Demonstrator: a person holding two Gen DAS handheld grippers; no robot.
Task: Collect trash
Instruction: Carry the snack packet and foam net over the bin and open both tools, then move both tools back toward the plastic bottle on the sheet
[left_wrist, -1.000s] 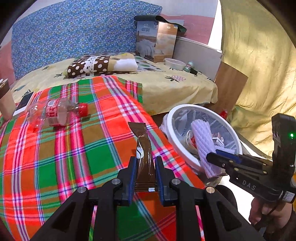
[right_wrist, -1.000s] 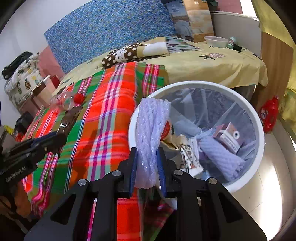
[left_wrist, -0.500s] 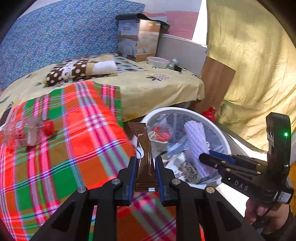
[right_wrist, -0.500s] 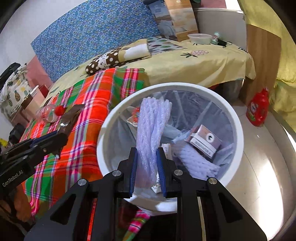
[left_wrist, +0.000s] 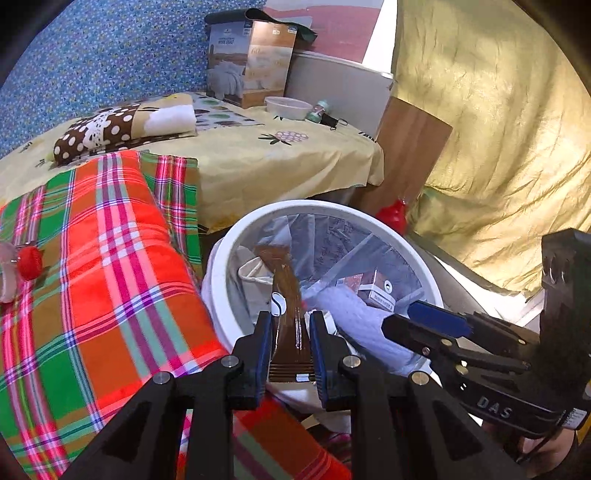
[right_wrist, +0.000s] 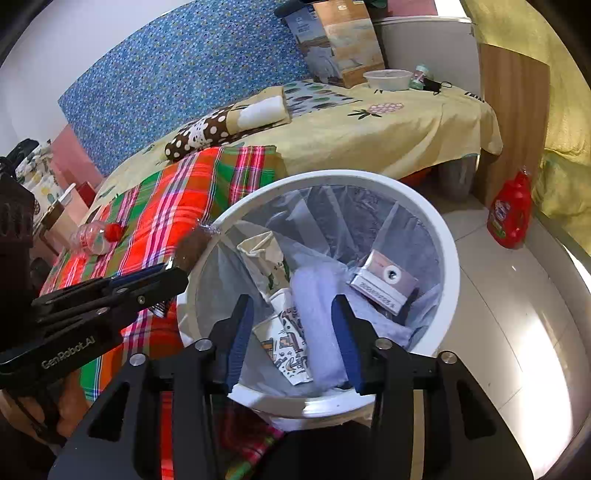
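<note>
While the plastic bottle (left_wrist: 14, 269) lies on the plaid blanket (left_wrist: 110, 295) at far left, the left tongs (left_wrist: 290, 339) clamp a brown wrapper (left_wrist: 286, 295) over the white trash bin (left_wrist: 225, 258); the right tongs (right_wrist: 293, 339), jaws just opening, stand wide above the foam net (right_wrist: 317, 321) lying inside

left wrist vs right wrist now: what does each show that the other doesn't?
Left wrist only: the brown wrapper, clear and full length, clamped in the left gripper above the bin.
Right wrist only: the right gripper from behind, its jaws just opened, the foam sleeve lying loose in the bin below; also the whole bottle on the plaid blanket.
Both: bin, small box, blanket, red jug.
</note>
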